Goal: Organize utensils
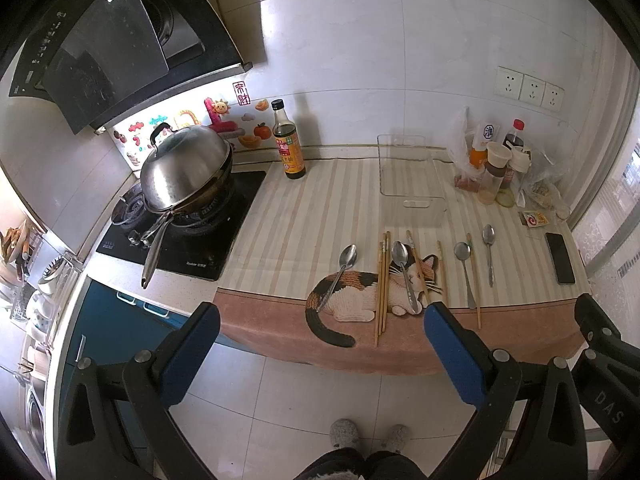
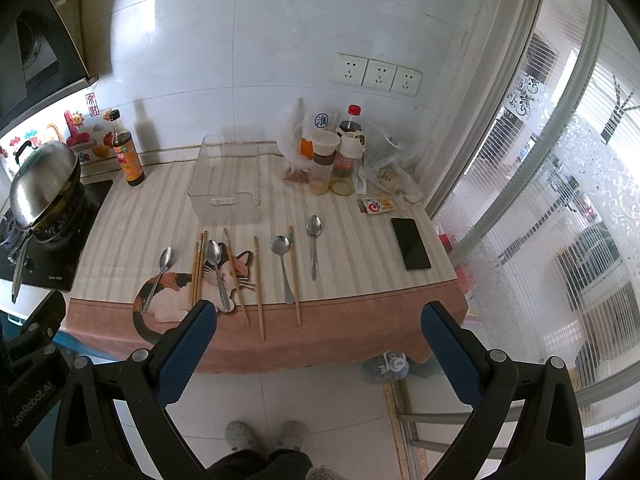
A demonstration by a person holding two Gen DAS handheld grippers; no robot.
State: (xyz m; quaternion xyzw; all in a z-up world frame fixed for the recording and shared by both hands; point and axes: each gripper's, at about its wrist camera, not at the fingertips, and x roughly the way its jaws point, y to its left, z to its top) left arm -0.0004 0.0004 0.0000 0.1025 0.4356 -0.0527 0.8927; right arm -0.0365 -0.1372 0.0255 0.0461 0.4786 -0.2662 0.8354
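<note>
Several metal spoons and wooden chopsticks lie in a row on the cat-printed cloth (image 1: 264,320). The leftmost spoon (image 1: 338,276) rests on the cat's back, beside a chopstick pair (image 1: 383,284). Another spoon (image 2: 218,274) crosses the cat's face, and two more spoons (image 2: 283,268) (image 2: 314,250) lie to the right among single chopsticks (image 2: 259,288). A clear plastic bin (image 1: 410,176) stands behind them, nothing visible inside. My left gripper (image 1: 322,320) is open in front of the counter edge. My right gripper (image 2: 320,320) is open too, also short of the edge. Neither holds anything.
A lidded wok (image 1: 186,172) sits on the stove at left, with a sauce bottle (image 1: 288,142) beside it. Condiment bottles and bags (image 2: 340,156) crowd the back right. A phone (image 2: 410,243) and a small packet (image 2: 376,205) lie at the right. A person's slippers (image 2: 262,436) show on the floor.
</note>
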